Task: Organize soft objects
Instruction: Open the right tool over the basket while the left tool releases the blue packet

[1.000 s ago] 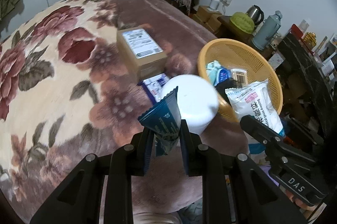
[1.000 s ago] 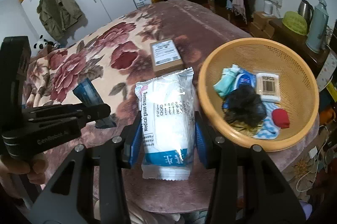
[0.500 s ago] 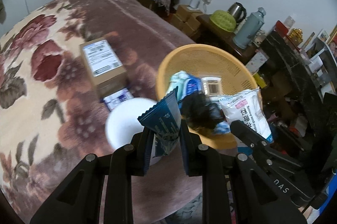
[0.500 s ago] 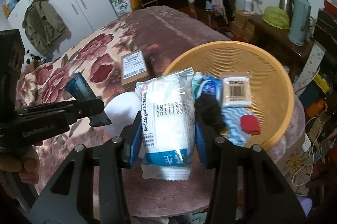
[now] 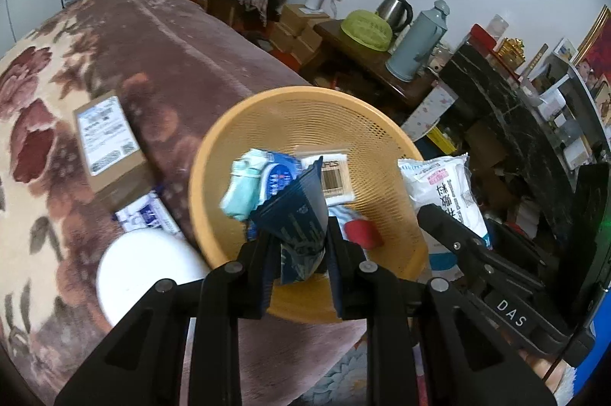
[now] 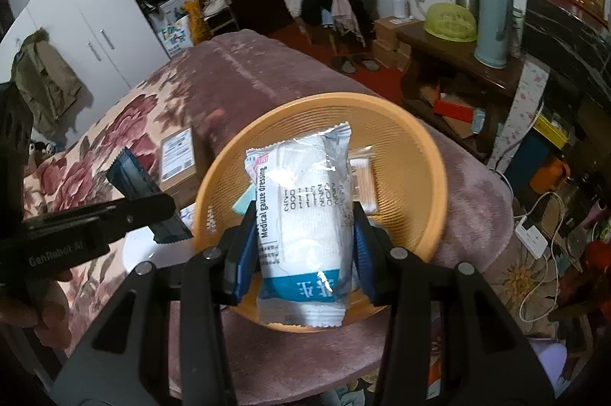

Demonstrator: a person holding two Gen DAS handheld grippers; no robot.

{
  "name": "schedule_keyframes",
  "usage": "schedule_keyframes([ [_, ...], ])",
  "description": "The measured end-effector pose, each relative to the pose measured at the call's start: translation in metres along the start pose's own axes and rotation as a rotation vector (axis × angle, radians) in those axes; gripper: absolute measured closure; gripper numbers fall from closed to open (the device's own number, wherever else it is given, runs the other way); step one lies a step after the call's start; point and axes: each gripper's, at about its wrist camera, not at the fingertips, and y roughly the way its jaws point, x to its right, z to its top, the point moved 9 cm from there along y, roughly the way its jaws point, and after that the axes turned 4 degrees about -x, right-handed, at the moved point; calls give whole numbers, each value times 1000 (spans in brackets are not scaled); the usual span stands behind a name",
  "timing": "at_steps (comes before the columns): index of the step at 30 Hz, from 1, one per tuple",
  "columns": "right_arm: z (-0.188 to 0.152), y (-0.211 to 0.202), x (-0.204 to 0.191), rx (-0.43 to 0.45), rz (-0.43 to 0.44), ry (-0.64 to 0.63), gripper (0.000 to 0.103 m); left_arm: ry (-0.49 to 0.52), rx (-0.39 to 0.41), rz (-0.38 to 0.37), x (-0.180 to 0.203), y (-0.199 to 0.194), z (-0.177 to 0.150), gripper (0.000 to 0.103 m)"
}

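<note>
My left gripper (image 5: 299,255) is shut on a dark blue foil packet (image 5: 296,220), held over the near rim of the orange mesh basket (image 5: 343,112). The same packet (image 6: 143,190) shows at the left of the right wrist view. My right gripper (image 6: 303,243) is shut on a white medical gauze pack (image 6: 305,219), hanging above the basket (image 6: 420,157); the gauze pack (image 5: 445,194) also shows at the basket's right edge in the left wrist view. Inside the basket lie a teal sock (image 5: 240,190), a blue-white pouch (image 5: 278,173), a cotton swab box (image 5: 330,177) and a red piece (image 5: 361,232).
On the floral blanket (image 5: 34,108) left of the basket sit a cardboard box (image 5: 107,142), a blue-white packet (image 5: 147,217) and a white round lid (image 5: 145,270). Past the bed edge, a wooden table (image 6: 458,58) carries a thermos (image 6: 492,14), kettle and green bowl.
Both grippers have swept to the right across the bed with their packs, from over the blanket to above the basket. Neither grip has changed.
</note>
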Motion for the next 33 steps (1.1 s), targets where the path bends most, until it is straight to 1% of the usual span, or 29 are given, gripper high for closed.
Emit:
schedule_keyframes([
  [4, 6, 3, 12, -1, 0, 39, 57, 10, 7, -34, 14, 13, 8, 80],
  [5, 8, 5, 15, 2, 3, 52, 56, 14, 17, -46, 18, 17, 10, 79],
  [6, 9, 6, 17, 6, 7, 62, 56, 21, 25, -68, 23, 22, 12, 76],
  [7, 12, 7, 19, 15, 24, 79, 56, 20, 25, -75, 25, 26, 12, 55],
  [8, 14, 11, 20, 10, 54, 98, 52, 16, 27, -71, 24, 28, 12, 38],
  [9, 13, 15, 22, -5, 77, 119, 49, 3, 40, -64, 21, 28, 12, 31],
  [10, 11, 19, 26, -23, 85, 159, 46, -4, 47, -71, 18, 27, 11, 22],
  [12, 8, 21, 30, -29, 93, 187, 44, -6, 46, -63, 12, 24, 7, 17],
  [14, 1, 20, 30, -31, 77, 171, 44, 1, 49, -47, 8, 22, 5, 8],
  [17, -5, 19, 31, -41, 57, 143, 44, -3, 63, -10, -2, 15, 1, 3],
  [18, -7, 18, 31, -45, 52, 134, 41, -6, 62, -1, -5, 13, -1, 3],
  [19, -8, 19, 31, -48, 48, 130, 29, -8, 63, 6, -8, 11, -3, 2],
  [20, -11, 18, 30, -52, 43, 126, 11, -8, 65, 14, -9, 10, -4, 1],
  [21, -13, 17, 30, -50, 42, 126, 5, -8, 68, 25, -13, 8, -6, 1],
  [22, -14, 16, 29, -42, 46, 127, 2, -9, 69, 31, -15, 7, -7, 1],
  [33, -34, 8, 13, -56, -10, 43, 0, -34, 63, 110, -43, -2, -30, 1],
])
